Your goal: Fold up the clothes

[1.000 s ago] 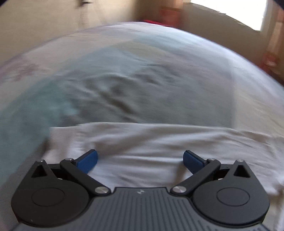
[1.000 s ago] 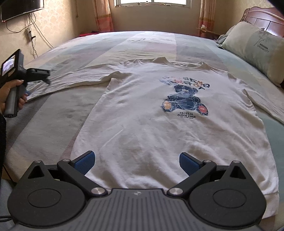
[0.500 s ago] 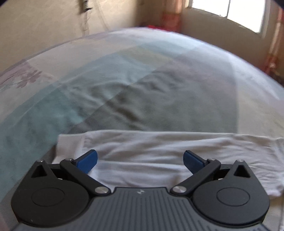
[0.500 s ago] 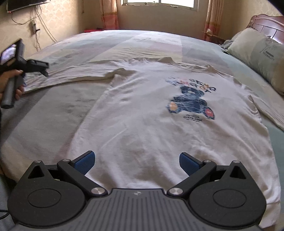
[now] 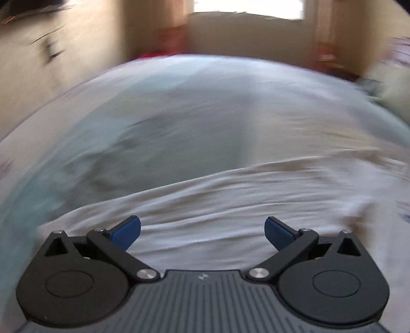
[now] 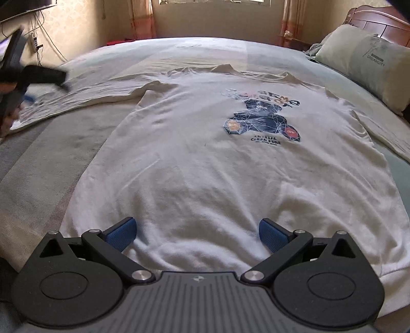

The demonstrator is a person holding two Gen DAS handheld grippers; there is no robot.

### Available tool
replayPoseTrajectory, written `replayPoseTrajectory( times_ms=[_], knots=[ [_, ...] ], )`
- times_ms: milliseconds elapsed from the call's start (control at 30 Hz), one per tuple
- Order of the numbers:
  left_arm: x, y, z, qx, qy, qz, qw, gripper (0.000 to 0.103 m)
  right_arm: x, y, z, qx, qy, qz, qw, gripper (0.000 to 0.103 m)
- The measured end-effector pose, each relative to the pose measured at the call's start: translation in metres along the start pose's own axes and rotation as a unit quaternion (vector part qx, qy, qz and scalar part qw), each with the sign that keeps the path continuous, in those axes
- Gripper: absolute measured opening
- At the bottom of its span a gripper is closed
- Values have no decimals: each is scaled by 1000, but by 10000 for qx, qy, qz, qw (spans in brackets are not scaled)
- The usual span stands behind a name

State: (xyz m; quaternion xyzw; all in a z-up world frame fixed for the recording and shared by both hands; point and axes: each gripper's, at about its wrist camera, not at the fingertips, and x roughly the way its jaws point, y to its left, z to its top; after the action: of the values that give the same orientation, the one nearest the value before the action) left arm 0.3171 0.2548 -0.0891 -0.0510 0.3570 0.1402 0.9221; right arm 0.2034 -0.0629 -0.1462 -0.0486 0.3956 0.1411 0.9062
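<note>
A white long-sleeved shirt [image 6: 205,158] with a dark bear print [image 6: 261,120] lies flat, face up, on the bed. My right gripper [image 6: 196,234] hovers open over its bottom hem, nothing between the blue pads. The shirt's left sleeve [image 6: 84,94] stretches out toward the bed's left side. My left gripper [image 5: 202,230] stands open above that sleeve [image 5: 230,205], its view blurred by motion. In the right wrist view the left gripper [image 6: 60,80] shows at the far left, held by a hand, fingers over the sleeve end.
The bed [image 6: 38,158] carries a striped grey, beige and pale green cover. A green pillow [image 6: 369,64] and a wooden headboard [image 6: 376,15] are at the right. A window with curtains [image 6: 143,20] is beyond. Cables hang on the left wall [image 6: 38,43].
The left gripper has swung to the right along the sleeve, its view blurred. The right gripper has moved slightly forward over the hem. Both stay open.
</note>
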Motion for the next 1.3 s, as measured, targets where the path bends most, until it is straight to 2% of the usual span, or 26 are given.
replayPoseTrajectory(
  times_ms=[67, 100, 167, 200, 233, 300, 367, 500, 600, 733, 767, 900, 1033, 1100, 1167, 1233, 1300],
  knots=[
    [-11, -37, -2, 312, -83, -695, 9971, 102, 0, -1, -1, -7, -46, 23, 10000, 103],
    [-15, -57, -4, 472, -101, -1084, 9929, 102, 0, -1, -2, 2, -62, 25, 10000, 103],
    [-16, -89, -13, 731, 93, -1850, 9800, 102, -1, -1, -3, 26, -90, 29, 10000, 103],
    [-14, -108, -21, 855, 271, -2233, 9706, 102, 0, -1, -3, 57, -92, 25, 9999, 103],
    [-12, -121, -27, 964, 405, -2419, 9647, 102, 0, -1, -2, 74, -96, 14, 9999, 103],
    [-7, -144, -39, 1229, 574, -2501, 9587, 102, 0, 0, -3, 72, -115, -9, 9999, 103],
    [-3, -163, -53, 1560, 643, -2412, 9557, 102, 0, -1, -4, 67, -145, -10, 9999, 103],
    [1, -174, -71, 2063, 386, -2171, 9533, 103, -2, 1, -9, -13, -250, -22, 9997, 103],
    [6, -164, -64, 1860, 479, -2236, 9556, 102, -7, -1, -9, -112, -180, 62, 9998, 103],
    [1, -157, -59, 1706, 475, -2247, 9582, 102, -20, -16, 1, -23, 49, 494, 9988, 103],
    [0, -156, -58, 1718, 413, -2196, 9595, 102, -24, -24, 5, 35, -8, 537, 9986, 103],
    [4, -154, -57, 1763, 334, -2031, 9626, 102, -27, -68, 41, 143, -553, -58, 9984, 103],
    [8, -153, -55, 1544, 456, -2140, 9635, 102, 2, -138, 93, 801, -812, -114, 9934, 103],
    [7, -156, -54, 1564, 413, -2198, 9621, 102, 28, -172, 108, 1263, -687, 73, 9896, 103],
    [8, -158, -53, 1620, 374, -2170, 9619, 102, 58, -201, 116, 1684, -372, 166, 9849, 103],
    [11, -159, -53, 1641, 390, -2124, 9625, 102, 83, -222, 117, 1931, -195, -56, 9810, 103],
    [15, -159, -53, 1629, 431, -2065, 9638, 102, 96, -233, 114, 1898, -290, -213, 9812, 103]
  ],
)
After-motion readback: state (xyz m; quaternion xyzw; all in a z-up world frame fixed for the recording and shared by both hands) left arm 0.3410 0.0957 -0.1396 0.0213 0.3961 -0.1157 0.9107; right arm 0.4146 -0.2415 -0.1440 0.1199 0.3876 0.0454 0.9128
